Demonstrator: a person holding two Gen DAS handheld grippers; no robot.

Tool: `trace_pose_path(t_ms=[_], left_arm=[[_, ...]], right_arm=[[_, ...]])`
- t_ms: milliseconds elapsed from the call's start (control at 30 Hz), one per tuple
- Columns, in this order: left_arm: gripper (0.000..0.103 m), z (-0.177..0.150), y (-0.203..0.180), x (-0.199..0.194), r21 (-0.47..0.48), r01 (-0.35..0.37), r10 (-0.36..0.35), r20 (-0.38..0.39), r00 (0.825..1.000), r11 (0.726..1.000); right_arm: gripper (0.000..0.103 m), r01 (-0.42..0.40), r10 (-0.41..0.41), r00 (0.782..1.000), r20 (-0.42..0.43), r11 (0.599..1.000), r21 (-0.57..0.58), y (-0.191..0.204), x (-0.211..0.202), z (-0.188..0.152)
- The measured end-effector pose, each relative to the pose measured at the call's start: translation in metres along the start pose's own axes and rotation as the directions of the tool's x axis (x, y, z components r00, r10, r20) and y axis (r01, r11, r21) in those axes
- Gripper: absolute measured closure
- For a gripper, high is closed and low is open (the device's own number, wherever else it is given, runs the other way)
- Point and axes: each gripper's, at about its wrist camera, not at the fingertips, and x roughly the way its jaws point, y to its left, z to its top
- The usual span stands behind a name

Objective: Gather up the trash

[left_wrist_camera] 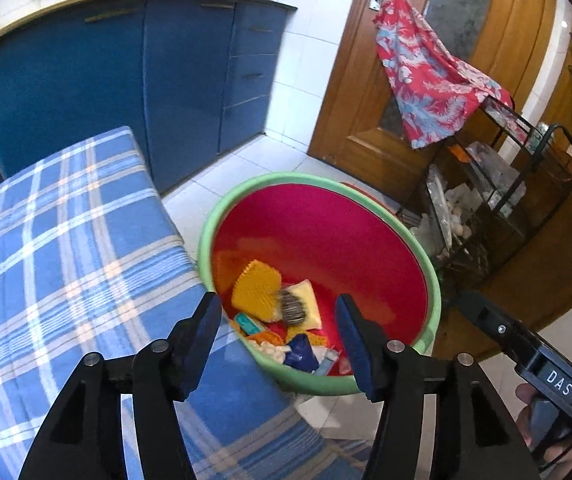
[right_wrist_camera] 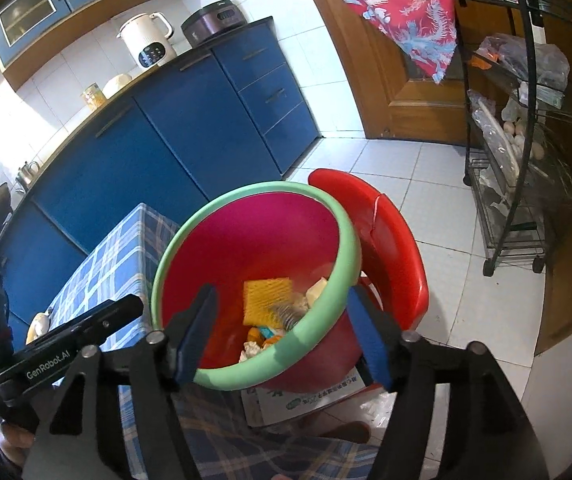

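We see the blue cabinets across the top-left, at approx. 10 o'clock in the left wrist view, w/ a white kettle and a dark cooker on top. The wooden door stands at 1 o'clock, w/ a red patterned cloth hanging on it. The desk w/ blue checked cover fills the 8 o'clock side. Just beside its edge is the red basin w/ green rim, near centre at approx. 5 o'clock from the cabinets; it sits on a red plastic chair. A black wire rack is at 3 o'clock.

Inside the basin lies the trash: an orange-yellow sponge, a steel scrubber, and small wrappers at its 6 o'clock side.

Our left gripper hovers above the basin, jaws spread, nothing between them. Our right gripper has jaws spread too, on either side of the near rim, not touching it as far as we can tell.
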Motion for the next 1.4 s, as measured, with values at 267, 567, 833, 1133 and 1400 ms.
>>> trace_pose_path(t_ms=[267,567,833,1133,1400], left_arm=[[0.037,-0.011,0.018,-0.041,-0.037,-0.042,0.044,0.053,0.998,0.998],[0.03,-0.029,0.047,-0.097,-0.102,-0.108,0.119,0.11,0.987,0.989],[0.027,-0.051,0.073,-0.144,-0.176,-0.2,0.226,0.146,0.963,0.964],[0.026,-0.076,0.094,-0.184,-0.258,-0.272,0.319,0.162,0.934,0.927],[0.026,-0.096,0.103,-0.205,-0.303,-0.329,0.389,0.161,0.907,0.894]], right_arm=[[0.023,-0.032,0.033,0.999,0.001,0.999,-0.037,0.022,-0.014,-0.01],[0.02,-0.071,0.069,0.997,-0.019,0.992,-0.104,0.06,-0.03,-0.027],[0.018,-0.114,0.11,0.993,-0.028,0.978,-0.175,0.098,-0.052,-0.044],[0.013,-0.159,0.157,0.987,-0.026,0.95,-0.27,0.138,-0.078,-0.064],[0.012,-0.177,0.177,0.984,-0.03,0.93,-0.323,0.16,-0.09,-0.081]])
